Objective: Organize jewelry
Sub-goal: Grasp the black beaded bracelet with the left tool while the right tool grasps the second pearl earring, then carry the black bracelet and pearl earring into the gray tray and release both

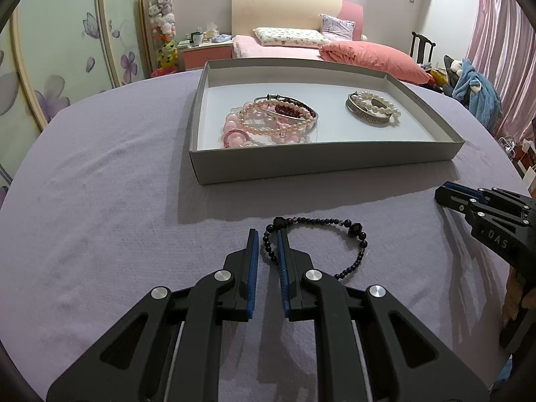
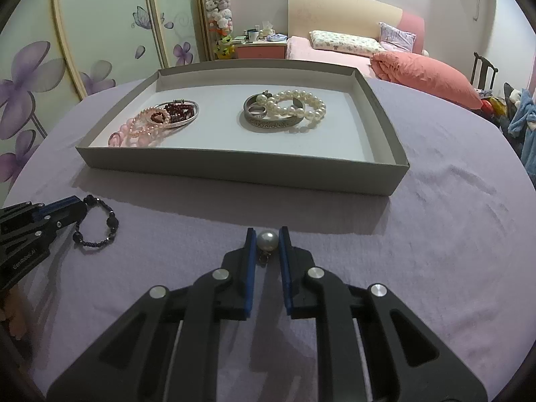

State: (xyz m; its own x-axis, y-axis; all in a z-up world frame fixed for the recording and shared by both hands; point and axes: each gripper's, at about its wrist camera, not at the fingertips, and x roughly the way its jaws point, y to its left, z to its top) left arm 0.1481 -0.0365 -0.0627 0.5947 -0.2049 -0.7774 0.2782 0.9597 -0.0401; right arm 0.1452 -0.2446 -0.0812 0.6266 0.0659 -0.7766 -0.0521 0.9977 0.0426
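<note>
- The left gripper (image 1: pixel 268 239) is low over the purple tablecloth (image 1: pixel 100 217), near the front edge of the table. Its fingers stand apart, with a short piece of the dark bead bracelet (image 1: pixel 318 241) between them. The right finger is inside the loop and the left finger is outside.
- The right gripper (image 2: pixel 268 239) has its fingers on both sides of a pearl earring (image 2: pixel 267 240). The pads look very close to the pearl or just touching it. I cannot tell if they press it already.
- The grey box (image 2: pixel 234 167) lies farther back on the table. A pink and red pile of bracelets (image 2: pixel 157 119) is toward its left side, and a silver bangle with a white pearl bracelet (image 2: pixel 288 110) is toward its middle.
- Risk with the bracelet: the fingers catch only a thin string of small beads. I judge it may slip out, or swing and drop before it passes the front wall of the box.
- Risk with the pearl: it is round and smooth, so a squeeze that is not centred could shoot it forward on the cloth.
- Risk with the cloth: both grippers are low, and closing them may pinch a fold of it.
- Risk at the box: the two grippers are near each other, and going together toward the box they could knock together or push its low wall.
</note>
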